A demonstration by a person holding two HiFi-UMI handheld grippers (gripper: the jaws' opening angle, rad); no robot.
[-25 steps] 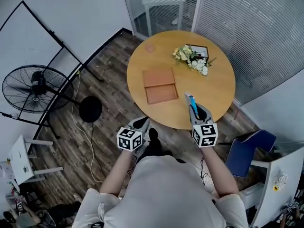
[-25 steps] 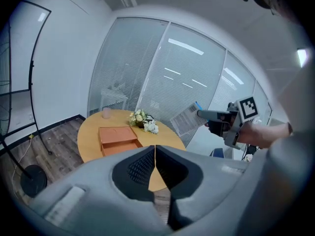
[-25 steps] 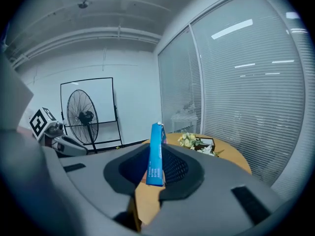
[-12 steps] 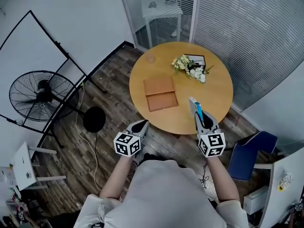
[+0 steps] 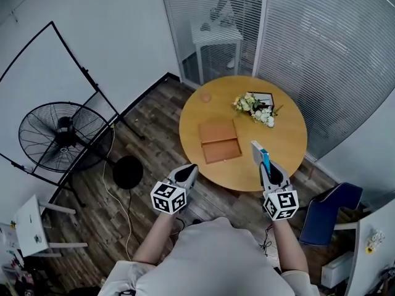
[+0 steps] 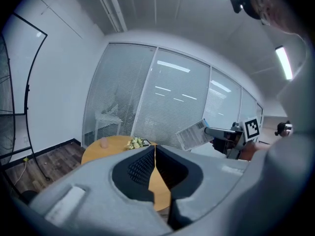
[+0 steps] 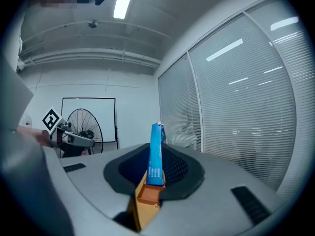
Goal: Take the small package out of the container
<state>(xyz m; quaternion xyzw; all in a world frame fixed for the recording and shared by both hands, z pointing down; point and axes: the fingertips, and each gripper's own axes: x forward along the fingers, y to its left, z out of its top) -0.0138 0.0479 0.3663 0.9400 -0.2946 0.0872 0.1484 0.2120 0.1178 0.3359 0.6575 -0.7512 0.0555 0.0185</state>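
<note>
desk [image 5: 285, 134]: smooth pale wood | floor [image 5: 148, 137]: dark wood planks | container [image 5: 220, 142]: matt brown | small package [image 5: 260, 153]: printed blue-white card

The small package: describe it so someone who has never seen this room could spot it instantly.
Find the round wooden table by the glass wall. At its near edge the right gripper pinches the small package upright. It is the only thin blue-and-white thing, unlike the flat brown container and the flowers on the tabletop.

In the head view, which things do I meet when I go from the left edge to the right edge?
Standing fan → left gripper → brown container → small package, held in the right gripper → blue chair.
</note>
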